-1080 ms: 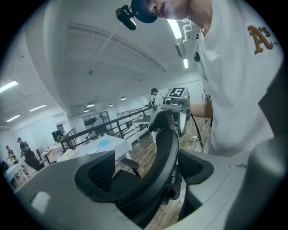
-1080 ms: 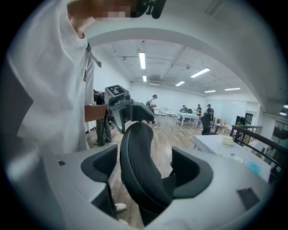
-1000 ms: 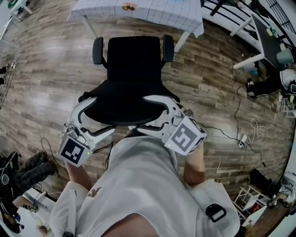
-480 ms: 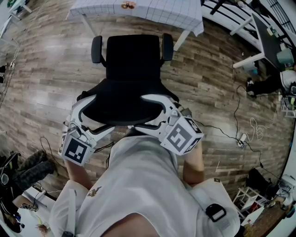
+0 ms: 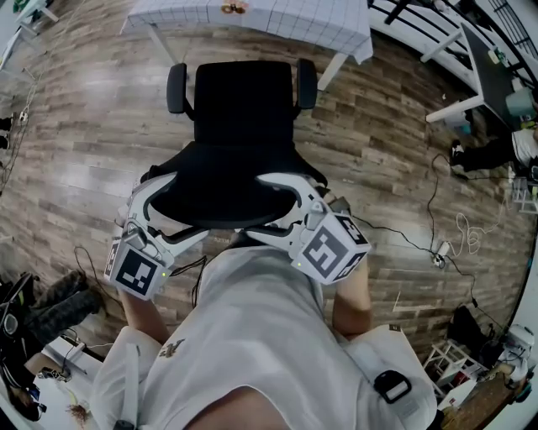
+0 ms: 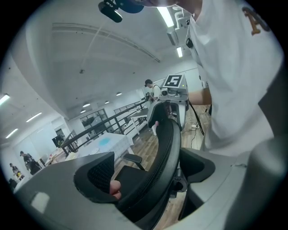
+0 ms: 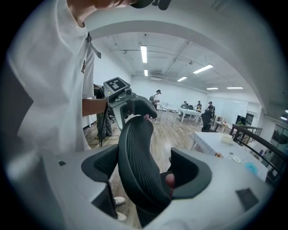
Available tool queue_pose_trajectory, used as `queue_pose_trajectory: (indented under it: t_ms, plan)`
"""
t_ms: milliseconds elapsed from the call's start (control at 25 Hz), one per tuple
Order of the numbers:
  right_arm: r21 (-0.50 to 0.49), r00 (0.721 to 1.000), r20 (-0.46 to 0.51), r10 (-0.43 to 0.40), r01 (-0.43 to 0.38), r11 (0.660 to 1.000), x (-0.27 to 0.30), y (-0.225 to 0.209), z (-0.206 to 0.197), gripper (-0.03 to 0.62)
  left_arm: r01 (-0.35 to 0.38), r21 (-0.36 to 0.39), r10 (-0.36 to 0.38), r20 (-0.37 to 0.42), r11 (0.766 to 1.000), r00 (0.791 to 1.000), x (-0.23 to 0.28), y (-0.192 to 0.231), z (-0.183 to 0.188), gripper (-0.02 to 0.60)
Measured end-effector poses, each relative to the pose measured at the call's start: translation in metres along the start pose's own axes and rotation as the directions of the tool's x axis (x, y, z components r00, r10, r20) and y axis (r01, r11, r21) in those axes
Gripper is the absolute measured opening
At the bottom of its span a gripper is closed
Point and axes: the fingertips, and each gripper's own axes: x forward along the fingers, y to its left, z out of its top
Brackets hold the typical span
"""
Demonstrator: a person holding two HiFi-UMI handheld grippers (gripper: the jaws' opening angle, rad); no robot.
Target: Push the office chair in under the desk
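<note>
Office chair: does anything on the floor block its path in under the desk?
Nothing visible does. Only bare wood floor lies between the office chair and the desk. The desk's right leg stands just outside the armrest on that side.

The black chair (image 5: 244,101) stands on the wooden floor (image 5: 92,126) before the desk (image 5: 277,21); the left gripper (image 5: 187,207) and right gripper (image 5: 255,206) clasp its backrest (image 5: 223,189).

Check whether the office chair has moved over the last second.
Yes, slightly. In the head view the office chair has crept toward the desk; the strip of floor between its seat and the desk's cloth is a little narrower.
</note>
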Motion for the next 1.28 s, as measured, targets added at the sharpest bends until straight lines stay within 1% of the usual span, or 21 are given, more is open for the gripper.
queue_pose_trajectory:
  t_ms: [160, 400, 560, 720, 1120, 1280]
  plan:
    - [0.011, 1.0, 0.005, 0.001, -0.002, 1.0, 0.002, -0.003, 0.001, 0.373, -0.008, -0.001, 0.008, 0.012, 1.0, 1.0, 0.0, 0.003, -0.001, 0.446]
    - [0.025, 1.0, 0.009, 0.007, -0.007, 1.0, 0.002, -0.008, 0.001, 0.374, -0.001, -0.009, 0.001, 0.013, 1.0, 1.0, 0.002, 0.008, 0.0, 0.446]
    - [0.034, 1.0, 0.017, 0.002, -0.003, 0.999, 0.002, -0.01, 0.003, 0.376, -0.002, -0.009, 0.002, -0.018, 1.0, 1.0, 0.001, 0.013, 0.0, 0.448]
    - [0.045, 1.0, 0.017, 0.004, -0.004, 0.999, 0.005, -0.013, 0.006, 0.379, 0.006, -0.01, -0.006, 0.025, 1.0, 1.0, 0.0, 0.014, -0.001, 0.448]
    - [0.062, 1.0, 0.018, -0.001, 0.0, 0.998, 0.013, -0.02, 0.01, 0.385, 0.034, -0.022, -0.034, -0.002, 0.999, 0.999, -0.001, 0.023, -0.007, 0.448]
    - [0.059, 1.0, 0.004, 0.001, -0.001, 0.998, 0.015, -0.022, 0.009, 0.385, 0.034, -0.014, -0.034, -0.008, 0.999, 0.999, 0.0, 0.025, -0.009, 0.448]
